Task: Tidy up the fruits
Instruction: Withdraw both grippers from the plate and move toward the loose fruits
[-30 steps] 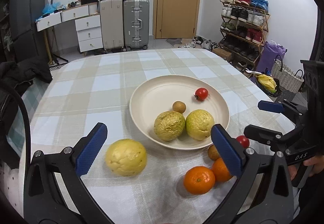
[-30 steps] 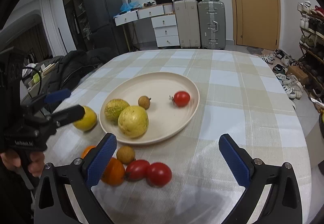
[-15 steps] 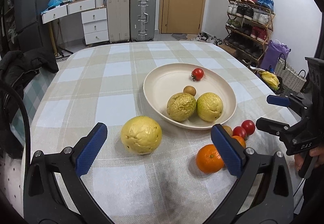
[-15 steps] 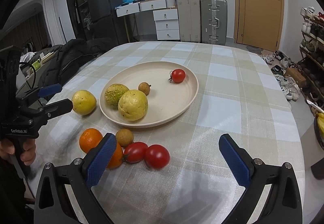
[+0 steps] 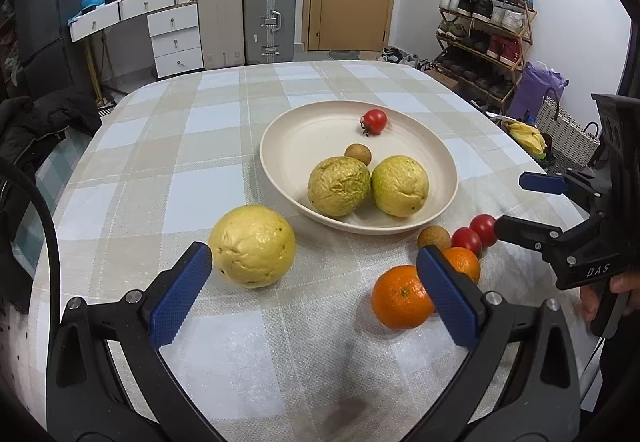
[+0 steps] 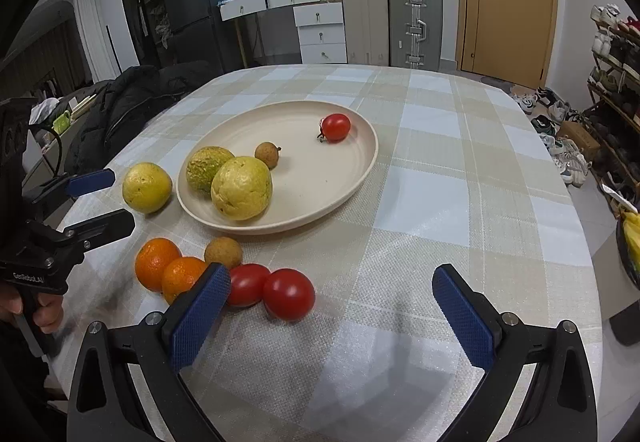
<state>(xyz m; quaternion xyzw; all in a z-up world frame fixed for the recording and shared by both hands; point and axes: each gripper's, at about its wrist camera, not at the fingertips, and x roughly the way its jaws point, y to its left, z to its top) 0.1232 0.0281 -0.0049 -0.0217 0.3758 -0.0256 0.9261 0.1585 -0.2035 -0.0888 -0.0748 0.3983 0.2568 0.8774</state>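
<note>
A cream plate (image 5: 412, 226) (image 6: 360, 170) holds two yellow-green fruits (image 5: 339, 186), a small brown longan (image 5: 357, 154) and a cherry tomato (image 5: 375, 121). On the cloth lie a large yellow fruit (image 5: 253, 245) (image 6: 147, 187), two oranges (image 5: 400, 296) (image 6: 157, 263), a longan (image 6: 223, 252) and two tomatoes (image 6: 289, 294). My left gripper (image 5: 316, 290) is open, its left pad beside the yellow fruit. My right gripper (image 6: 332, 310) is open just behind the tomatoes. Each gripper shows in the other's view: the right one (image 5: 520, 206) and the left one (image 6: 108, 198).
The table wears a checked cloth (image 6: 432, 202) and drops off near me and at the right. A dark jacket (image 6: 128, 102) lies at the left edge. Suitcases, drawers, a door and a shoe rack (image 5: 484, 38) stand behind.
Both grippers have pulled back and risen, so the plate and loose fruit sit farther ahead. The left gripper has shifted so the yellow fruit is nearer its left pad. No fruit moved.
</note>
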